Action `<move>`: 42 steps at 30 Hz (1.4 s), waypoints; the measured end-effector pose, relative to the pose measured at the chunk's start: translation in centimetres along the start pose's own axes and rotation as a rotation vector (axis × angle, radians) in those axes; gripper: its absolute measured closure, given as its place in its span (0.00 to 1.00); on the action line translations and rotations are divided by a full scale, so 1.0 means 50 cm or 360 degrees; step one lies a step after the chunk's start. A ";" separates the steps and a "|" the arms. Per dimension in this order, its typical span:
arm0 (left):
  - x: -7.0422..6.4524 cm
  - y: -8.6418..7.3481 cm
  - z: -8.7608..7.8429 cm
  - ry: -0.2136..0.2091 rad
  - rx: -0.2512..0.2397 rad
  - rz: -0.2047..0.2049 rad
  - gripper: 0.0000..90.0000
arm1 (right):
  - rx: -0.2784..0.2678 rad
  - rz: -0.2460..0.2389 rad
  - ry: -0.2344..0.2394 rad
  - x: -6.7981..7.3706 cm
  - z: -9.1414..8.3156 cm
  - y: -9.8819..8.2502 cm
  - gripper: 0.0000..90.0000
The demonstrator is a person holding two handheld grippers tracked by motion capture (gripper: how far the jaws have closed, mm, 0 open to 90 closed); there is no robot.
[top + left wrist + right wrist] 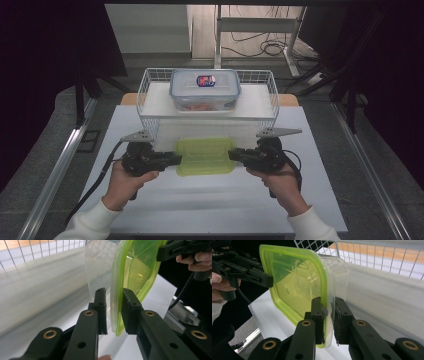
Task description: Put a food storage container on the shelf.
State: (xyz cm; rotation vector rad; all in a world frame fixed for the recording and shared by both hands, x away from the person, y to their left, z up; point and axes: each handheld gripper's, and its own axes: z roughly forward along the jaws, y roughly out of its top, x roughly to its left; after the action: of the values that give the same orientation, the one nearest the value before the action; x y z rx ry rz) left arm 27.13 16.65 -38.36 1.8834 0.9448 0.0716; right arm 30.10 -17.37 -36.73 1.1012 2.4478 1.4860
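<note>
Between both grippers' fingers (101, 305), empty green-lidded container (205, 156).

Glossy translucent green plastic lid (205, 156), clear plastic container (338, 272), white wire basket (150, 80), matt white table (200, 200)

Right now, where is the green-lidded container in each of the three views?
High view: green-lidded container lies low at centre, between both grippers.
Left gripper view: upper centre-right, its edge between the jaws.
Right gripper view: upper centre-left, its edge between the jaws.
Shared landmark: white wire basket.
</note>
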 end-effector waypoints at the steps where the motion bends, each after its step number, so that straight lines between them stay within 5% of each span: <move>1: 0.000 0.008 -0.004 0.0001 -0.0006 0.0004 0.85 | -0.0003 -0.0009 0.0003 0.001 -0.003 0.008 0.89; 15: -0.004 0.130 -0.054 0.0046 -0.0062 0.0097 0.85 | -0.0077 -0.0056 -0.0010 0.010 -0.044 0.135 0.89; 27: 0.016 0.218 -0.071 0.0077 -0.0062 0.0088 0.86 | -0.0069 -0.0079 -0.0048 0.005 -0.053 0.230 0.89; 42: 0.073 0.306 -0.069 0.0071 -0.0062 0.0003 0.87 | -0.0099 -0.0013 -0.0051 -0.037 -0.030 0.317 0.89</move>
State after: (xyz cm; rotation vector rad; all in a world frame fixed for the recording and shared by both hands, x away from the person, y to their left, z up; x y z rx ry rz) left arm 36.99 18.34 -25.72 1.8532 0.9657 0.1328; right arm 39.38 -15.27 -23.81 1.0938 2.3653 1.5189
